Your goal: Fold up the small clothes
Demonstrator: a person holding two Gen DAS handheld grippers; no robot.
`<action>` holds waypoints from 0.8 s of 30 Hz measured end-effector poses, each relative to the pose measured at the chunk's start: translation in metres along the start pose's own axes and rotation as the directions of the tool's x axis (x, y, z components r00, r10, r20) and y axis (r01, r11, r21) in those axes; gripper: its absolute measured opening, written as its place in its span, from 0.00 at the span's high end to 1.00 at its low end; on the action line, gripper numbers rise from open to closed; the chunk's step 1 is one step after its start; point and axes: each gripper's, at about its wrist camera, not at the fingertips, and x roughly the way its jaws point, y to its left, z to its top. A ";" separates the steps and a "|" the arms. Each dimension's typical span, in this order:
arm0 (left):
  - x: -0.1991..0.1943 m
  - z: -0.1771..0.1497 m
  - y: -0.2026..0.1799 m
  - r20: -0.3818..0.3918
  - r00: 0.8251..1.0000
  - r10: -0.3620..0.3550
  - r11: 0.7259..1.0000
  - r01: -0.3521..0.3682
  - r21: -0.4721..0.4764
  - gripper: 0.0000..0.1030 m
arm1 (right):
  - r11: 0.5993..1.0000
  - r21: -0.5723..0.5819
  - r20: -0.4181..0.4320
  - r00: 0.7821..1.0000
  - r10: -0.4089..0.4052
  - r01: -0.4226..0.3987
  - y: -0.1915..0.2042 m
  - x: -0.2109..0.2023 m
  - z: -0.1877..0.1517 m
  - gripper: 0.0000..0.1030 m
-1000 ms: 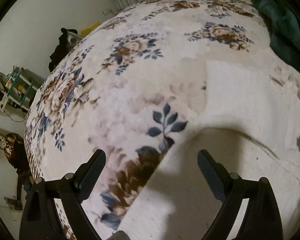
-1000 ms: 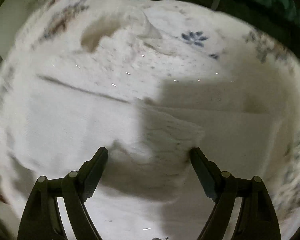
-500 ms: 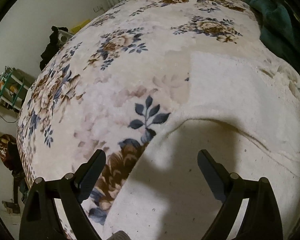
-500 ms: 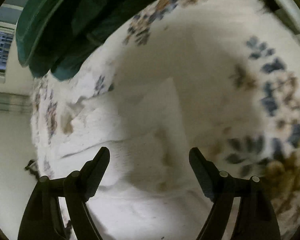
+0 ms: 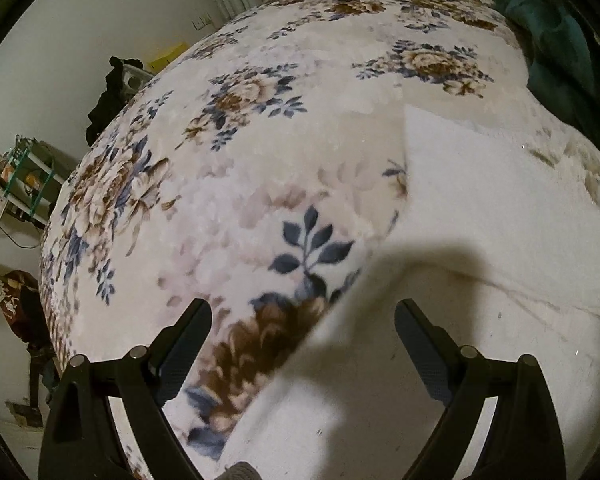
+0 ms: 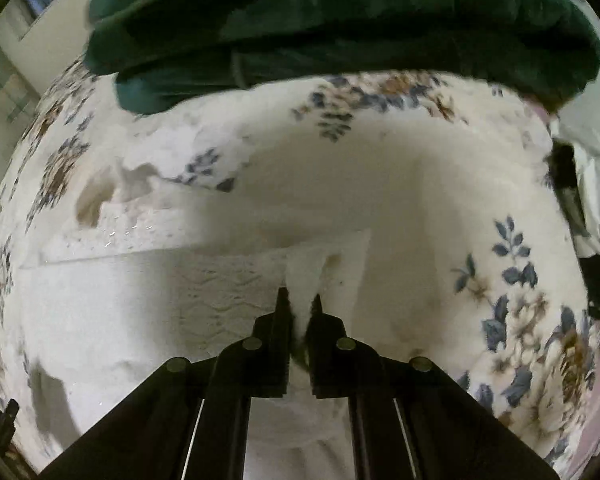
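My right claw [image 6: 300,304] is clamped on the white garment [image 6: 204,292]'s edge; left claw [image 5: 303,332] hangs apart. I should lift evenly, fold flat.

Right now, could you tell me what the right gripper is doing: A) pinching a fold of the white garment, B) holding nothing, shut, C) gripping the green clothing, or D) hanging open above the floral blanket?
A: the right gripper has its fingers closed on a raised fold of the white garment.
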 end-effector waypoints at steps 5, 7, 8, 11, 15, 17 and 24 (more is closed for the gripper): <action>0.017 0.034 -0.025 0.022 0.999 -0.030 0.999 0.030 0.023 0.09 | 0.988 0.143 -0.225 0.971 0.084 -0.052 -0.030 0.046 0.004 0.79; 0.017 0.045 -0.031 0.033 0.998 -0.061 0.998 0.060 0.027 0.09 | 0.983 0.172 -0.172 0.980 0.100 -0.071 -0.033 0.035 0.004 0.64; 0.017 0.047 -0.033 0.042 0.997 -0.069 0.997 0.067 0.029 0.09 | 0.982 0.167 -0.146 0.983 0.109 -0.084 -0.032 0.031 0.003 0.51; 0.019 0.047 -0.041 0.041 0.996 -0.079 0.994 0.076 0.072 0.09 | 0.996 0.084 -0.245 0.968 0.057 -0.037 -0.022 0.047 -0.009 0.44; 0.011 0.039 -0.040 0.010 0.992 -0.123 0.987 0.121 0.108 0.09 | 0.985 0.151 -0.227 0.967 0.113 -0.080 -0.034 0.018 -0.023 0.44; -0.001 0.033 -0.039 0.012 0.990 -0.143 0.980 0.140 0.141 0.09 | 0.985 0.156 -0.191 0.976 0.104 -0.075 -0.044 -0.020 -0.035 0.44; -0.043 -0.011 -0.048 -0.012 0.978 -0.209 0.939 0.205 0.276 0.09 | 0.971 0.228 -0.210 0.969 0.127 -0.078 -0.097 -0.102 -0.059 0.43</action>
